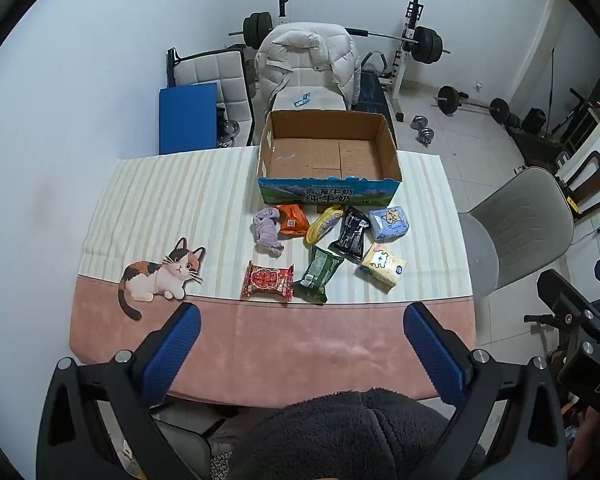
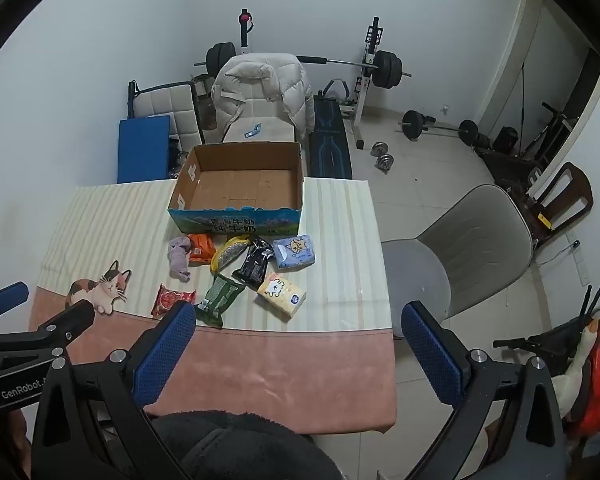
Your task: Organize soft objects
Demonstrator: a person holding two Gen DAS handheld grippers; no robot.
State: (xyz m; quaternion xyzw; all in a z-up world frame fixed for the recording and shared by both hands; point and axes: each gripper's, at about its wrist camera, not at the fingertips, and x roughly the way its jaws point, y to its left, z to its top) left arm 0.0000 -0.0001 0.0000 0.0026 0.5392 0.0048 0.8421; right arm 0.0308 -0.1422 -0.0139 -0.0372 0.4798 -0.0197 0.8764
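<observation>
Box [image 1: 388, 148] empty, packets untouched. Left gripper [image 1: 302, 346] and right gripper [image 2: 298, 342] both wide, holding nothing. Suggest near red packet [image 1: 267, 281] first; pinch midbody, gently.

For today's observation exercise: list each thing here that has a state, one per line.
Cardboard box: open-topped, empty.
Left hand-held gripper: open, holding nothing.
Right hand-held gripper: open, holding nothing.
Purple cloth: crumpled, on the table.
Red snack packet: sealed, lying flat.

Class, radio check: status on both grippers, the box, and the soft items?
Left gripper open, right gripper open, nothing held. Cardboard box empty. Packets loose on table, none obstructed.
</observation>
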